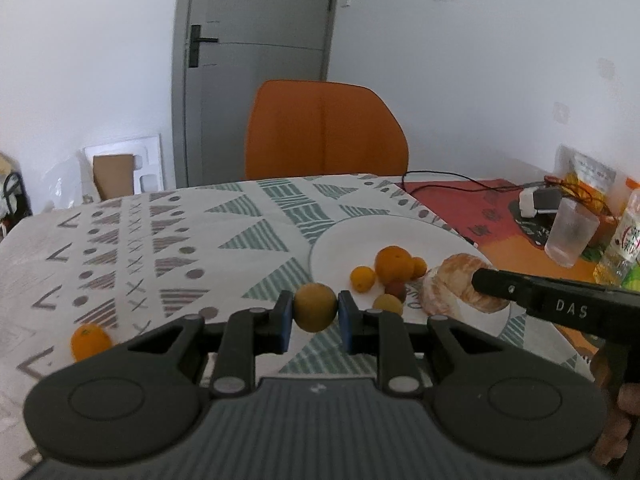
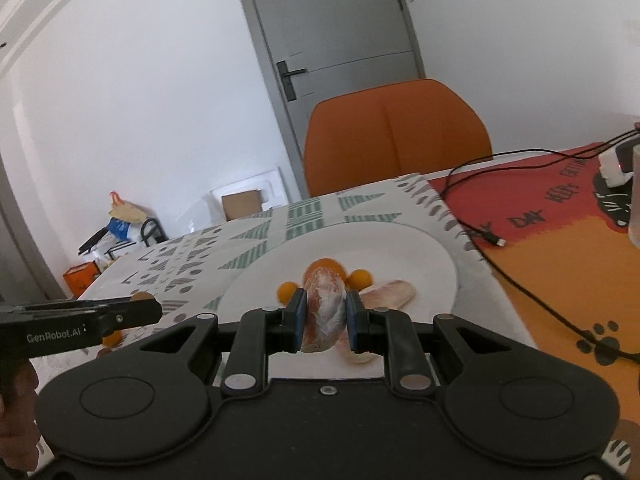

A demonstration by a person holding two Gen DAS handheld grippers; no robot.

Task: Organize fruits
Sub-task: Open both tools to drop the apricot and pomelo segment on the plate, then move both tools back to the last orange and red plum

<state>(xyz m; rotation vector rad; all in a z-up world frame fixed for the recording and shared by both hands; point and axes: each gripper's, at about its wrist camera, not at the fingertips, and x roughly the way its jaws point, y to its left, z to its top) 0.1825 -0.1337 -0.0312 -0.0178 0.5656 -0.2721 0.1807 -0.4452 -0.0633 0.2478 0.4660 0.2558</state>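
Note:
My left gripper is shut on a small round yellow-green fruit, held above the patterned cloth just left of the white plate. On the plate lie an orange, small kumquats and a reddish fruit. My right gripper is shut on a peeled pomelo piece over the plate; the piece also shows in the left wrist view. A pale peel piece lies on the plate beside it. A loose orange lies on the cloth at the left.
An orange chair stands behind the table. To the right lie a red-orange mat, a black cable, a clear plastic cup, a white charger and bottles.

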